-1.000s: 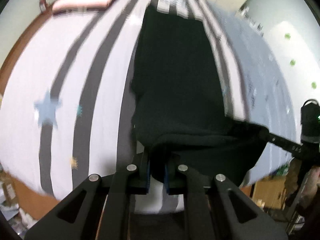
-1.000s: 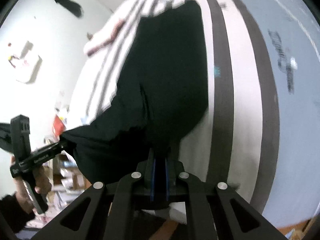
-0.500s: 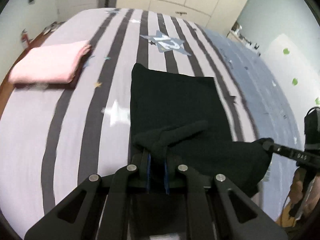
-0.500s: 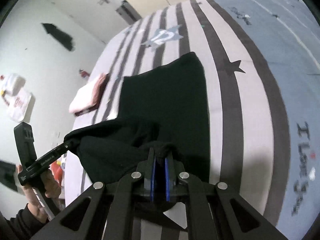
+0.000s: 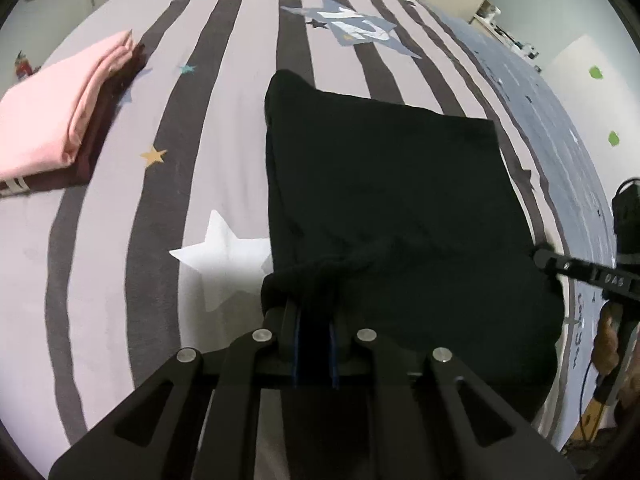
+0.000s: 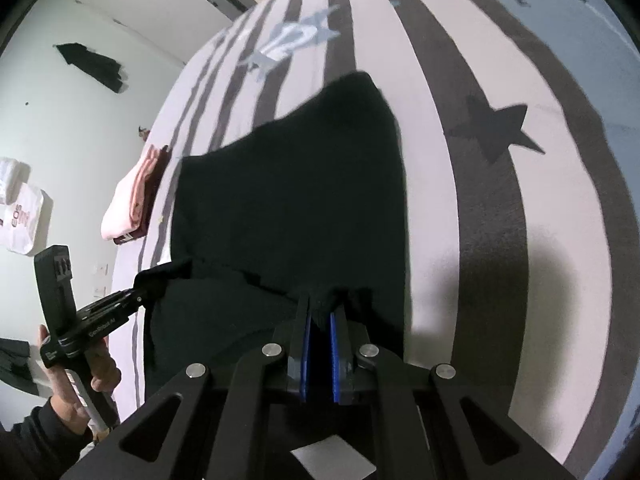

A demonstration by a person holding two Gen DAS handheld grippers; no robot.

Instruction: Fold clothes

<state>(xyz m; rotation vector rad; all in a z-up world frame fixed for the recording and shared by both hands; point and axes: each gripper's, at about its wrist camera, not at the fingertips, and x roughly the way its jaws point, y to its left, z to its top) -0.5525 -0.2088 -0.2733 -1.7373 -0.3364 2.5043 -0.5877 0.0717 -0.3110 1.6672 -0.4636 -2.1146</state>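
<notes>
Black garment: lies spread on the striped bedcover, directly ahead of both grippers, its far edge flat on the cover and its near edge lifted off it and bunched at the tools.

Left gripper: jaws pressed together on a gathered fold of the near left corner of the black garment; dark cloth fills the narrow gap between the blue pads. In the right wrist view this same tool appears at lower left, its tip clamped on the corner, held by a hand in a dark sleeve.

Right gripper: jaws likewise pinching cloth at the near right corner; fabric is visible between its blue pads. In the left wrist view it enters from the right edge, with its tip at the garment's hem.

Between the two tools the near edge sags in a loose drape.

Folded pink garment: rests on a dark maroon item, well to the left of and beyond the left gripper, apart from the black garment.
</notes>
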